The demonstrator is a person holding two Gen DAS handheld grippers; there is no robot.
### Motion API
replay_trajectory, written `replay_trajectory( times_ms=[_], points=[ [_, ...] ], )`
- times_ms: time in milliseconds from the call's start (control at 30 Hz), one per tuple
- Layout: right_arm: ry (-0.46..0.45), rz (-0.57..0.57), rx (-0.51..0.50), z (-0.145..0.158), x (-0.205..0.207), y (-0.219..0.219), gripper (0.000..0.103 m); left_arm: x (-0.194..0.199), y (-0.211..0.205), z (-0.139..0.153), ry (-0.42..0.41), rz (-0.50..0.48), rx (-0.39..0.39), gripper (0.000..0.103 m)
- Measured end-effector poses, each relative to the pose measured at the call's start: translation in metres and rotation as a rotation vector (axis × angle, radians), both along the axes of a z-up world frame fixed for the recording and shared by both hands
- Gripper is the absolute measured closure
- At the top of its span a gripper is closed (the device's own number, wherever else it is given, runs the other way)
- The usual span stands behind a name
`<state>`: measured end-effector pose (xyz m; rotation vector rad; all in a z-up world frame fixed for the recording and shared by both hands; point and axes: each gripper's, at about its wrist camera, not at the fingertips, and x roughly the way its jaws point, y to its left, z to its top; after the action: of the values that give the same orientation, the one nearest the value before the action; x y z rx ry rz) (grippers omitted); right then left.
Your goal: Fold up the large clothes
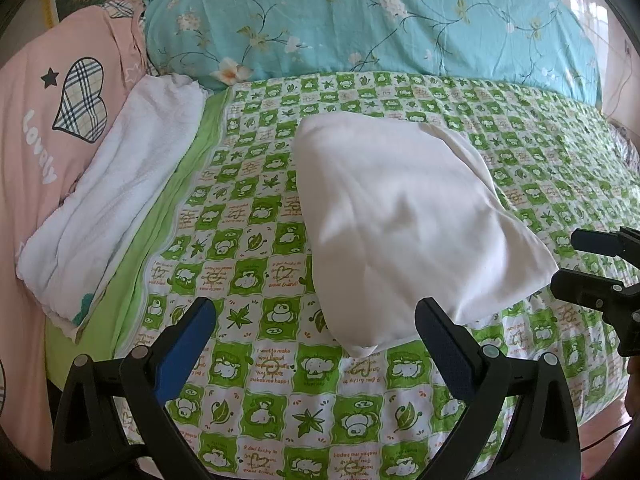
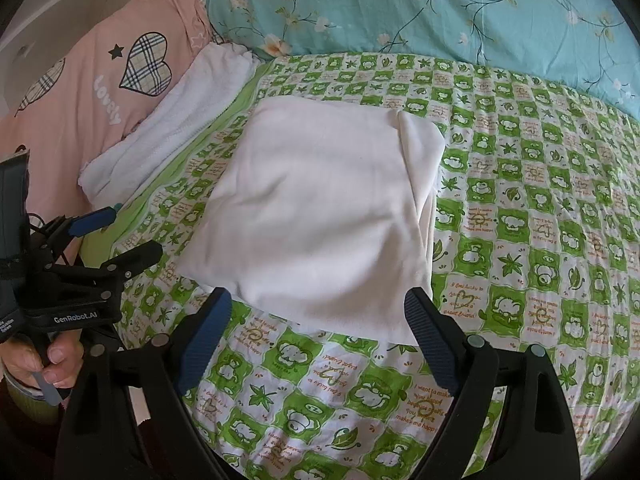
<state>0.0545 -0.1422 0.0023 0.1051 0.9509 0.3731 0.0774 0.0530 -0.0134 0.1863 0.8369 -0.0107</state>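
Observation:
A white garment [image 1: 404, 220] [image 2: 320, 216] lies folded into a rough square on the green-and-white checked bed sheet [image 1: 280, 392] [image 2: 540, 240]. My left gripper [image 1: 316, 320] hovers open just short of the garment's near corner, nothing between its fingers. My right gripper [image 2: 318, 308] is open too, its fingertips at the garment's near edge without pinching it. In the right wrist view the left gripper [image 2: 120, 236] shows at the left, held by a hand [image 2: 44, 364]. The right gripper's fingers [image 1: 592, 264] show at the right edge of the left wrist view.
A folded white towel [image 1: 116, 196] [image 2: 172, 136] lies left of the garment, against a pink pillow with a plaid heart [image 1: 52, 120] [image 2: 112, 80]. A turquoise floral quilt [image 1: 380, 20] [image 2: 460, 8] is bunched along the far side of the bed.

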Motion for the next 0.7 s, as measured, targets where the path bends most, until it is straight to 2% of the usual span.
replay_trajectory(
  times_ms=[400, 700],
  points=[
    [0.001, 0.001, 0.000, 0.002, 0.000, 0.000, 0.015, 0.000, -0.001, 0.001, -0.001, -0.004, 0.001, 0.003],
    [-0.013, 0.003, 0.000, 0.011, -0.014, 0.001, 0.015, -0.012, -0.002, 0.014, -0.024, -0.024, -0.008, 0.003]
  ],
)
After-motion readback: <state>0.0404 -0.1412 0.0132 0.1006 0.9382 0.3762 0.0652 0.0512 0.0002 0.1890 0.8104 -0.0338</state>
